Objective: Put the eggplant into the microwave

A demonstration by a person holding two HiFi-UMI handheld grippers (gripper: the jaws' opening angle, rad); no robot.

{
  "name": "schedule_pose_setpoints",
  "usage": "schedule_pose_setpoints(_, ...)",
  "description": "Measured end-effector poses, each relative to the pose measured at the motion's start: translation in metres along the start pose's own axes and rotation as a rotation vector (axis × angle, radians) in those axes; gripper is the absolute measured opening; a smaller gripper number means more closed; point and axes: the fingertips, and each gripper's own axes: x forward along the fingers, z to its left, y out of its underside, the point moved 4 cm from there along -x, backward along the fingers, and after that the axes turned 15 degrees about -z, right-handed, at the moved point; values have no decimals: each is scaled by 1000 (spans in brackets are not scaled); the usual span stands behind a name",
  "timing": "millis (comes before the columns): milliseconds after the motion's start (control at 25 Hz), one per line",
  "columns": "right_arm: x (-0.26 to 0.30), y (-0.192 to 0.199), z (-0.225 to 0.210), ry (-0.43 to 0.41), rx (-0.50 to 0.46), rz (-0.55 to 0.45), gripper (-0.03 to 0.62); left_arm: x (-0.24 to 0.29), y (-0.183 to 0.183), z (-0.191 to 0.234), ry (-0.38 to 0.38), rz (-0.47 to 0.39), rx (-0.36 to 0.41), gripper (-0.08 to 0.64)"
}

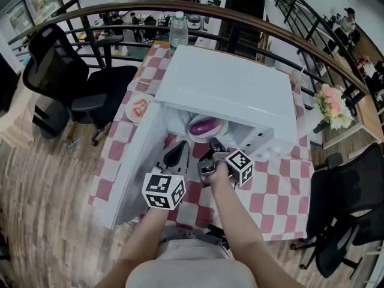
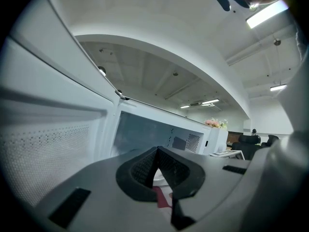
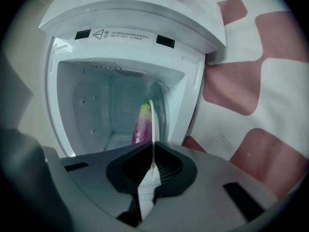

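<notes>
placing step: right claw (image 3: 153,148) clamped on the plate (image 3: 152,114) bearing the eggplant (image 3: 141,125), inside the microwave (image 3: 130,21); left claw (image 2: 157,151) together, empty; next, likely release.

Counts, mostly from the head view.

- One microwave (image 1: 228,89), centre frame.
- One eggplant (image 1: 205,126) inside it.
- Two plates: a white plate (image 3: 152,117) under the eggplant, and a small plate (image 1: 139,108) with orange food, left of centre.
- You carry two grippers: left gripper (image 1: 179,150) and right gripper (image 1: 211,144).
- Two marker cubes: left cube (image 1: 163,191) and right cube (image 1: 240,165).
- One water bottle (image 1: 178,32), top centre.
- One bunch of flowers (image 1: 333,104), right edge.
- One checked table (image 1: 282,203).
- One black chair (image 1: 60,71), upper left. More at lower right, number unclear.
</notes>
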Motion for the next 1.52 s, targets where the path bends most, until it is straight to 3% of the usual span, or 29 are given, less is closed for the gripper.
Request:
schedule_pose_setpoints(240,1,-3,4,9,-44,3,35,3,2,-1,6,5,-10,3)
schedule_pose_setpoints(400,-3,2,3,3,-17,47,143,3,2,-2,11,6,-14,3)
schedule_pose_setpoints(1080,-1,8,-12,75,-33,69,167,4,4,2,2,8,-18,3)
schedule_pose_setpoints(1520,20,7,-14,130,30,74,189,7,9,7,1,22,-28,3)
